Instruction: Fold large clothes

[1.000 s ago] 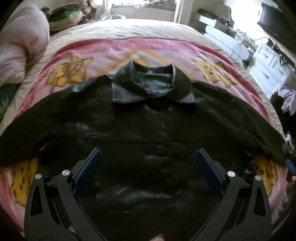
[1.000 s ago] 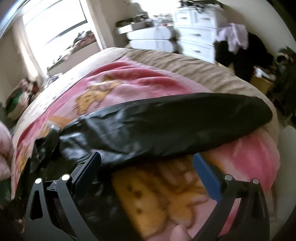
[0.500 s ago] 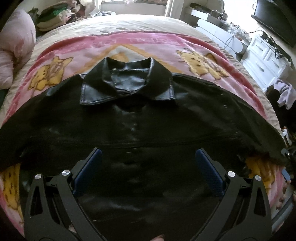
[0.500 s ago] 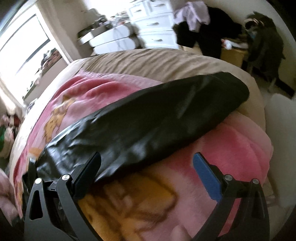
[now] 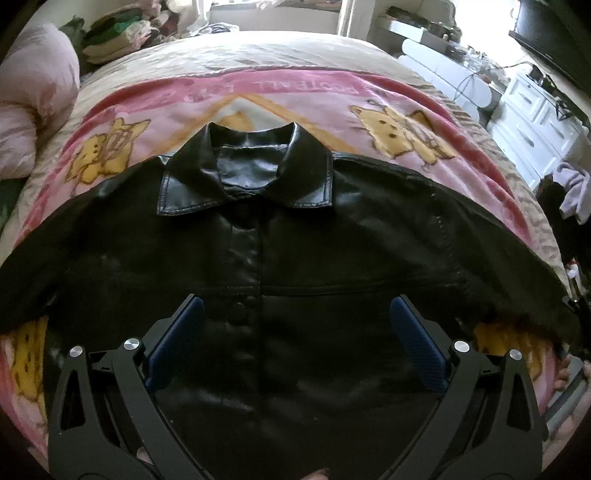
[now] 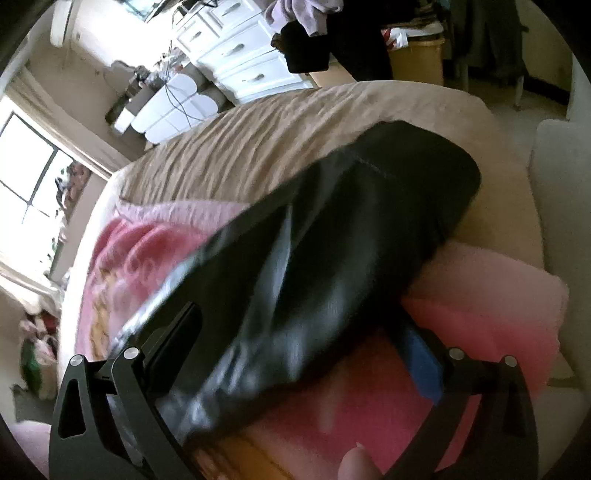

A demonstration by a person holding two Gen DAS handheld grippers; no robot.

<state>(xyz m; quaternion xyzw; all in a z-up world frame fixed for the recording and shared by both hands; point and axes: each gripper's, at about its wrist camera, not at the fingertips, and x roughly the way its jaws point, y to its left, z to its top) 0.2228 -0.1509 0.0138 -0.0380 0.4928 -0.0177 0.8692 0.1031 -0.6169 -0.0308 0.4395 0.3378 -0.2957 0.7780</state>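
Note:
A black leather jacket point(image 5: 295, 243) lies front up and spread flat on a pink cartoon blanket point(image 5: 303, 99), collar point(image 5: 247, 173) at the far side, sleeves out to both sides. My left gripper point(image 5: 295, 332) is open and empty above the jacket's buttoned front. In the right wrist view the jacket's right sleeve point(image 6: 332, 258) runs toward the bed's corner. My right gripper point(image 6: 306, 336) is open, its jaws either side of the sleeve, not closed on it.
The bed has a beige cover point(image 6: 258, 140) under the blanket. A pink duvet point(image 5: 33, 103) is bunched at far left. White drawers point(image 6: 240, 55) and hanging clothes point(image 6: 314, 22) stand beyond the bed's right side.
The left gripper has risen and drawn back, so the whole jacket front shows. The right gripper has swung right and moved along the sleeve, now straddling it.

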